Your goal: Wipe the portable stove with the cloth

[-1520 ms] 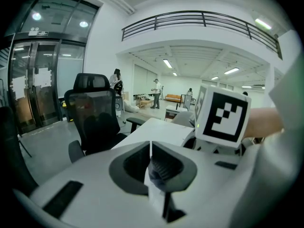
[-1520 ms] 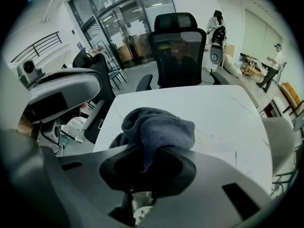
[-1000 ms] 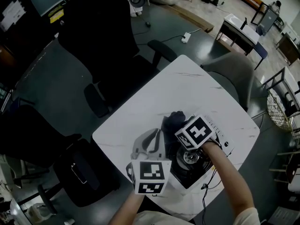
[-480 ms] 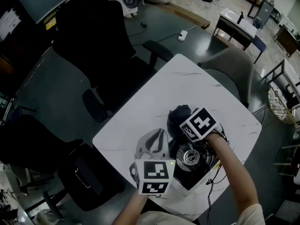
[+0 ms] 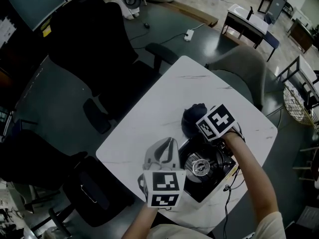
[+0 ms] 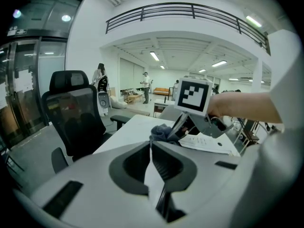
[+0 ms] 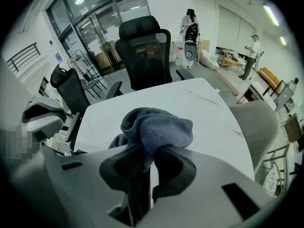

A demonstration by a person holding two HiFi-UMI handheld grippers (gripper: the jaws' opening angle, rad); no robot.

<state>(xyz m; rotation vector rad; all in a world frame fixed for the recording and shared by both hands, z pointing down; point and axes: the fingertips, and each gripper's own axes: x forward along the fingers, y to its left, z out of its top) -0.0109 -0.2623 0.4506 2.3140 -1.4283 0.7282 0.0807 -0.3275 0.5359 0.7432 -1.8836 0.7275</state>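
Looks barely begun: pinches crumpled blue-grey cloth in fingers of right gripper at far rim of black square portable stove by white surface's near-right edge, fingers of left gripper closed on nothing.

1 portable stove | 1 cloth | 1 table | left tool + right tool = 2

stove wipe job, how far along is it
Done: the cloth is picked up, pinched in the right gripper's jaws. In hand: it is at the far edge of the portable stove. To do: wiping its top; whether any is wiped already can't be told. The left gripper is shut, empty.
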